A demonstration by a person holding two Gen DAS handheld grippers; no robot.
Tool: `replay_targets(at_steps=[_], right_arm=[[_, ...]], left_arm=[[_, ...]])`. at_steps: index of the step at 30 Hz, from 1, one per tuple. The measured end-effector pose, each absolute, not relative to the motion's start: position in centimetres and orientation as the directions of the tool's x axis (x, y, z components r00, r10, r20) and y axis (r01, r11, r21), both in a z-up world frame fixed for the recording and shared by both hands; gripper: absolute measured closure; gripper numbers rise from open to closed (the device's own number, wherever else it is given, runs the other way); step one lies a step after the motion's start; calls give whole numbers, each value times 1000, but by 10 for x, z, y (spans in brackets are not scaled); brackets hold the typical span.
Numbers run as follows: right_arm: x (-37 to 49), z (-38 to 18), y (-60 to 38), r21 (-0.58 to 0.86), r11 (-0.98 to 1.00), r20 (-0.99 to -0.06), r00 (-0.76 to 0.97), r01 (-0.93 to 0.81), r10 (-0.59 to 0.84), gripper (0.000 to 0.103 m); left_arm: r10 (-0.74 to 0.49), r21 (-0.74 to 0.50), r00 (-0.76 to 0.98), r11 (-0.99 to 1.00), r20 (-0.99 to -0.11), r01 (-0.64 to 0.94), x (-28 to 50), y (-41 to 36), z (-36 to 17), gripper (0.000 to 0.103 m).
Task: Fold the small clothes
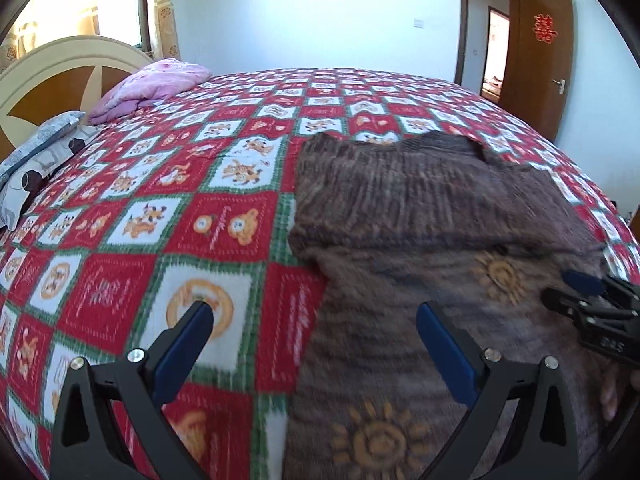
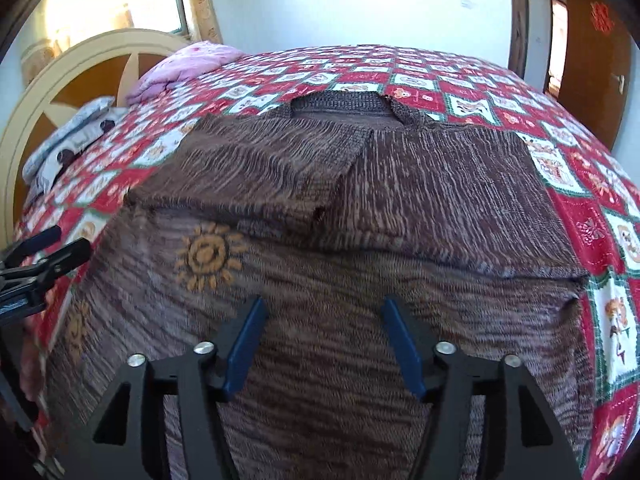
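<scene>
A bed (image 1: pixel 200 208) covered by a red, white and green checked blanket fills both views, with a cream and brown headboard (image 1: pixel 60 76) at its far left. On the blanket lies a brown knitted sweater (image 2: pixel 360 208) with orange sun motifs, its two sleeves folded in across the chest and its neckline pointing away from the cameras. A pink pillow (image 1: pixel 152 84) and a grey patterned pillow (image 1: pixel 40 156) sit near the headboard, well apart from the sweater.

The right gripper (image 2: pixel 324 340) hovers over the sweater's lower body, its blue-padded fingers (image 2: pixel 248 344) spread and empty, knit showing between them. The left gripper (image 1: pixel 314 344) is likewise spread and empty; it straddles the sweater's left edge, one finger over bare blanket, the other over the knit.
</scene>
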State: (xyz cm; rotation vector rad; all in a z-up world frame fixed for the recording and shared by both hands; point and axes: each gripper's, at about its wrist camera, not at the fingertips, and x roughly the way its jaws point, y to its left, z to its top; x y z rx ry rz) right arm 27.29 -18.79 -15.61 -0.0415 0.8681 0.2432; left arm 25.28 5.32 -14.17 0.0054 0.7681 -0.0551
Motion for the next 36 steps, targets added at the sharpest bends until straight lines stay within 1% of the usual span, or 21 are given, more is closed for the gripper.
replay_targets(at_steps=[3,10,12,15,19,22,26,29,33,35,36], right_arm=[[263,-155,-186,29,969,-760,624,-245,180,31],[240,-150,-202,53,977,-764,621,-207,173,31],[232,-152,-207,27,981,-763,630,-193,145,31],[220,-153,-214,-7,981,-767,630,-195,120,31],[203,-149,-226,18,983,-785,606,-185,128,31],[188,-150,-239,37,987,-797,591,-155,123,31],[164,-145,-253,47,990,-807,579,-132,115,31],[142,-138,-266,57,991,-796,594,-122,118,31],[120,-138,-278,52,992,-804,584,-115,110,31],[109,-139,-282,49,992,-808,580,-113,106,31],[105,-139,-284,51,993,-807,581,-110,106,31]], left_arm=[[-63,-15,718,997,-693,74,235,53,-141,0],[-71,-3,713,995,-697,96,199,55,-133,0],[-77,-3,704,994,-706,107,190,54,-133,0],[-116,-35,668,990,-735,133,177,56,-139,0],[-125,-25,638,986,-760,162,154,55,-150,0],[-114,-14,644,987,-756,158,139,59,-153,0],[-128,-36,639,987,-758,156,127,67,-151,0],[-142,-52,647,986,-749,156,115,75,-149,0],[-138,-47,642,986,-754,157,104,80,-151,0],[-158,-71,626,984,-764,161,100,84,-153,4],[-167,-83,621,983,-766,162,98,85,-154,8]])
